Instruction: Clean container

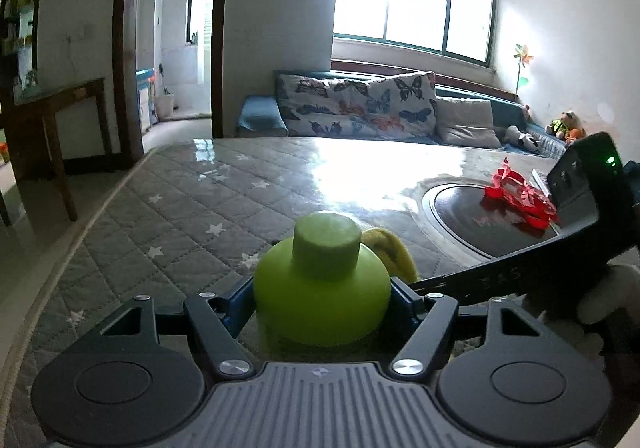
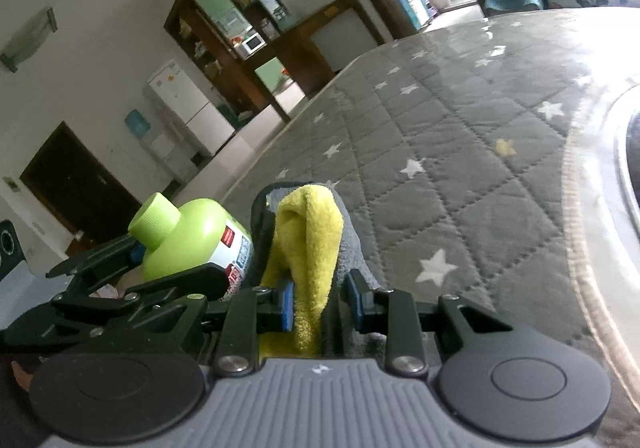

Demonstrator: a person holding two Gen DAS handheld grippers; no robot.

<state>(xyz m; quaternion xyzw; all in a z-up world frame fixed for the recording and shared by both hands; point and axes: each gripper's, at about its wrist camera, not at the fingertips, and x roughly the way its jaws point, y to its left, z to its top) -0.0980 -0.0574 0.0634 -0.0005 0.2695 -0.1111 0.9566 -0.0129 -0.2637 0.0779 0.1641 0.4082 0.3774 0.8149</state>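
Nearest my left camera: the green bottle (image 1: 322,288), cap toward the lens, clamped at the shoulder between the left gripper (image 1: 322,298) jaws. It's the container, held over the near part of the table (image 1: 180,199), which wears a grey star-quilted cover.

Right gripper (image 2: 326,298): jaws pinched onto a yellow-and-grey cloth (image 2: 310,248), a fold sticking up between the blue pads (image 2: 287,300). Cloth sits just beside the bottle's labelled side; I can't tell if it's touching.

I judge the step as wiping the bottle body. To do it well:
- Keep the left grip firm and steady; the wall is smooth and rounded, so it can twist under side load.
- Press the cloth fold flat on the wall and stroke along the body, not across the left pads.
- Rotate the bottle between strokes to reach what the left jaws cover.
- Don't let hard fingertips hit the plastic, only cloth.

View differences:
- Left view only: black round tray (image 1: 472,215) with a crumpled red wrapper (image 1: 516,199) on the far right of the table, the right tool's housing, sofa and window. The cloth is just a yellow sliver behind the bottle.
- Right view only: the bottle's label, the left jaws from the side, the cloth's grey layer and how it's gripped.

How clean the bottle is, neither view settles.
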